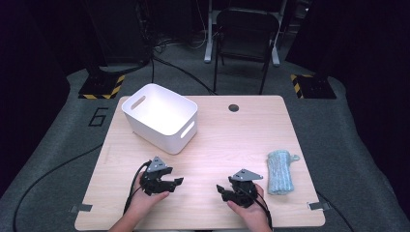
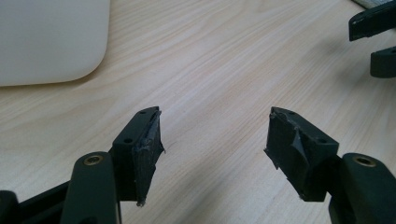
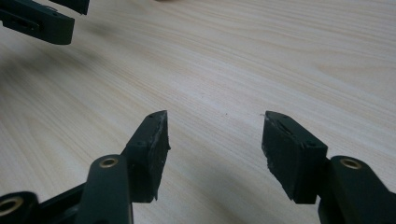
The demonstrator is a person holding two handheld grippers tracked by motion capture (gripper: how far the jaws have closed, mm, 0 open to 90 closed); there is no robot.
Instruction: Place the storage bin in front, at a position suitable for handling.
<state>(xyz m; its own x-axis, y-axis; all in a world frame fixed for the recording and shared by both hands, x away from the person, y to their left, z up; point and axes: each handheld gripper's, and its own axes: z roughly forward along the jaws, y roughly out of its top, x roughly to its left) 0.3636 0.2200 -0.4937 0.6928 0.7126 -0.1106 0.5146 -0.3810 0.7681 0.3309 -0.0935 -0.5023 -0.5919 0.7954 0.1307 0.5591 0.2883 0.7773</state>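
Note:
My left gripper (image 1: 178, 181) rests low over the near left of the wooden table (image 1: 227, 135), held in a hand, open, with bare wood between its jaws (image 2: 215, 140). My right gripper (image 1: 220, 190) sits at the near right, also open and empty (image 3: 215, 137), its jaws pointing left toward the other gripper. A white plastic bin (image 1: 159, 117) with handle slots stands at the far left of the table; its rounded corner (image 2: 51, 42) appears in the left gripper view. A pale blue knitted cloth (image 1: 282, 171), folded, lies to the right of my right gripper.
A round cable hole (image 1: 234, 108) sits near the table's far edge. A dark chair (image 1: 246, 34) stands beyond the table. Cables trail from both grippers off the near edge. The other gripper's jaw tips show at the top right (image 2: 373, 37) and top left (image 3: 37, 21).

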